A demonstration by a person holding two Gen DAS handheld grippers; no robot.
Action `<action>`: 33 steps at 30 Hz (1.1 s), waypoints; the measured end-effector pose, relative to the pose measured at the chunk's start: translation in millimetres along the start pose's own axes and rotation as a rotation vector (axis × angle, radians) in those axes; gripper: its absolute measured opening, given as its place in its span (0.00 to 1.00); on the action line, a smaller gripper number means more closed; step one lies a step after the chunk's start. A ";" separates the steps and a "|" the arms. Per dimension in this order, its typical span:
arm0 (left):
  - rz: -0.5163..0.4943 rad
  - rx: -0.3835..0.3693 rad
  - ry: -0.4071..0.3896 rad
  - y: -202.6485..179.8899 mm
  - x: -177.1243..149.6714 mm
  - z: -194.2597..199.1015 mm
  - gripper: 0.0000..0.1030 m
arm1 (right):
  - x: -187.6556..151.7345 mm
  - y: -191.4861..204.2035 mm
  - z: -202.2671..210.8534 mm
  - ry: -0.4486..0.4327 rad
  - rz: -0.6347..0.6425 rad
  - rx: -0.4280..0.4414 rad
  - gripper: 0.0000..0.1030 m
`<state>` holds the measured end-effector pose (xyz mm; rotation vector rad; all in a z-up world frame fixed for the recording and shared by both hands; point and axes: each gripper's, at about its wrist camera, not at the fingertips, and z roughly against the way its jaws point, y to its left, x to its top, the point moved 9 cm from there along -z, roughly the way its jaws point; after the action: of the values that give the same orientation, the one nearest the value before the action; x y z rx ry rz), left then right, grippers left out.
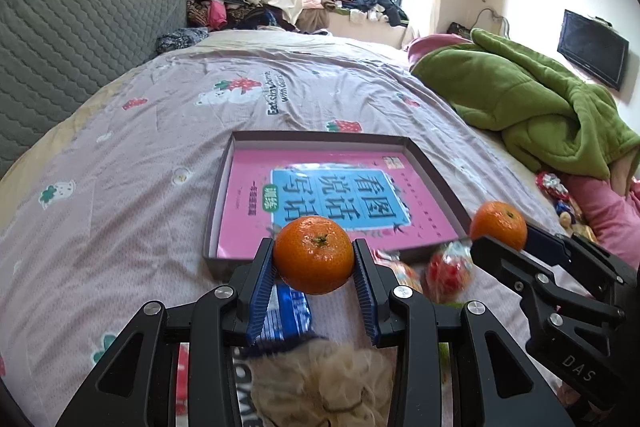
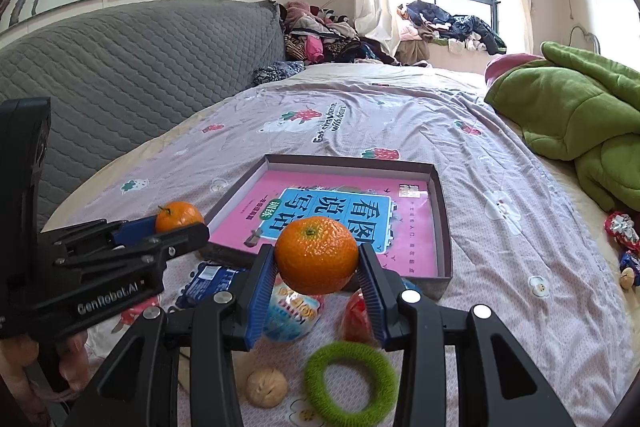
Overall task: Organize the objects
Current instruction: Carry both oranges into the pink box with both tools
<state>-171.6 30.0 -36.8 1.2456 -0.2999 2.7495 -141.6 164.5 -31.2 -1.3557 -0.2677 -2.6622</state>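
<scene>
Both grippers are carrying fruit toward the shallow box (image 1: pixel 436 171) that lies on the bedspread (image 1: pixel 160 147) with a pink book (image 1: pixel 320 199) flat inside it. The left gripper (image 1: pixel 314 261) has its fingers partly closed on a tangerine (image 1: pixel 314 253), the blue pads pressed against either side, and holds it just short of the box's near wall. The right gripper (image 2: pixel 316 259) grips a second tangerine (image 2: pixel 316 253) the same way, also at the box's near edge, toward its right corner. On the box's near side the loose items wait on the cover: a blue packet (image 2: pixel 210 281), a red wrapped sweet (image 1: pixel 448 273), a walnut (image 2: pixel 266 387) and a green hair ring (image 2: pixel 350 381). The step in hand looks like the transport of both fruits. The next move likely calls for clearing the near wall, lowering each tangerine onto the book, and releasing gently, since round fruit could roll on that slick cover.
</scene>
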 end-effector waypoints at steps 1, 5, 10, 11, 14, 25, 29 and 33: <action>0.001 0.001 -0.001 1.2 3.0 -2.5 0.38 | 2.0 -2.0 -1.6 0.001 -0.003 0.001 0.40; 0.000 0.004 0.007 3.3 13.2 -14.5 0.38 | 12.1 -9.1 -9.8 -0.006 0.018 -0.017 0.40; -0.001 -0.003 0.051 4.9 20.3 -36.0 0.38 | 21.7 -19.3 -30.3 0.019 0.017 -0.014 0.40; -0.005 0.008 0.058 6.4 21.7 -41.2 0.38 | 23.8 -21.2 -35.3 0.023 0.023 -0.021 0.40; 0.003 0.005 0.105 8.8 21.1 -58.8 0.38 | 26.2 -25.2 -49.8 0.039 0.030 -0.012 0.40; 0.002 0.015 0.207 18.4 18.8 -103.6 0.38 | 9.0 -49.6 -99.0 0.141 -0.029 -0.003 0.41; 0.005 0.006 0.239 17.8 12.3 -118.1 0.38 | -0.9 -51.1 -112.0 0.185 -0.042 0.006 0.41; -0.006 0.010 0.258 15.2 5.0 -126.5 0.38 | -10.1 -52.9 -120.0 0.219 -0.042 -0.004 0.41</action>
<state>-270.2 43.6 -116.5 0.8758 -0.2566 2.8655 -241.0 189.9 -113.6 -1.0582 -0.2677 -2.8154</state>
